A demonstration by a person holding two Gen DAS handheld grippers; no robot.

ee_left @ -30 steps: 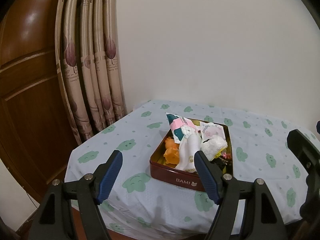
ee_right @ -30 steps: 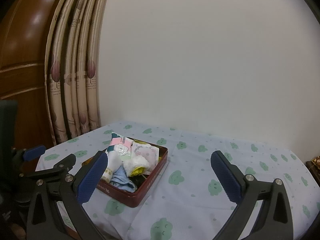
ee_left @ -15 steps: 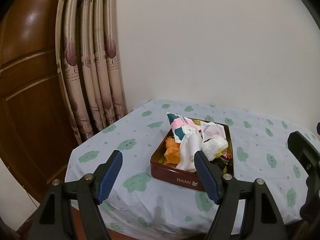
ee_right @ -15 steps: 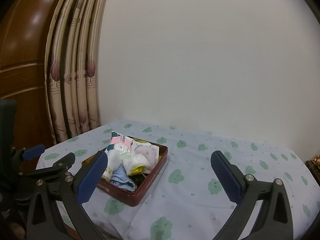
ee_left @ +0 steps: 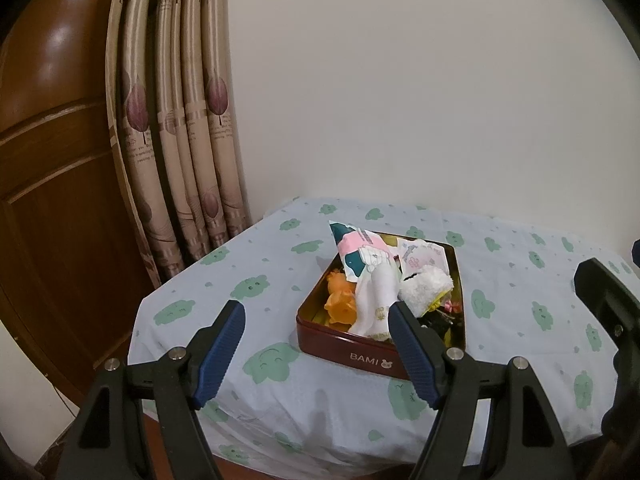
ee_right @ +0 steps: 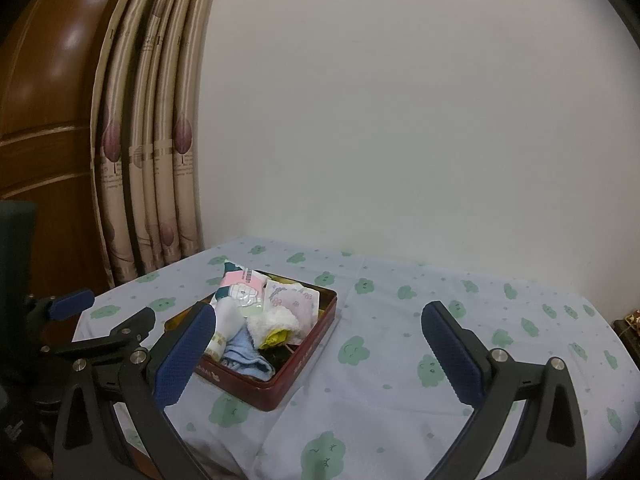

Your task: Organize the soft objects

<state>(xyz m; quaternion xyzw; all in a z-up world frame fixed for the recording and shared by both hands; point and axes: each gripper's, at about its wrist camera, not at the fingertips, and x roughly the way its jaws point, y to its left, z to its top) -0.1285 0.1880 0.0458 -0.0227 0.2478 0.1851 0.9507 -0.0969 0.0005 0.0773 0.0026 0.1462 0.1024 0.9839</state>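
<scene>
Here both the left tool (ee_left: 316,354) and right tool (ee_right: 320,350) gape empty before the seemingly full tin (ee_left: 360,354).

The left gripper's right pad (ee_left: 412,354) covered part of the red tin's (ee_left: 344,354) front wall and a white cloth's (ee_left: 378,294) lower edge. Beneath the pile, dark items (ee_left: 438,320) were perhaps hair ties. The curtain (ee_left: 180,128) ran past the top edge.
</scene>
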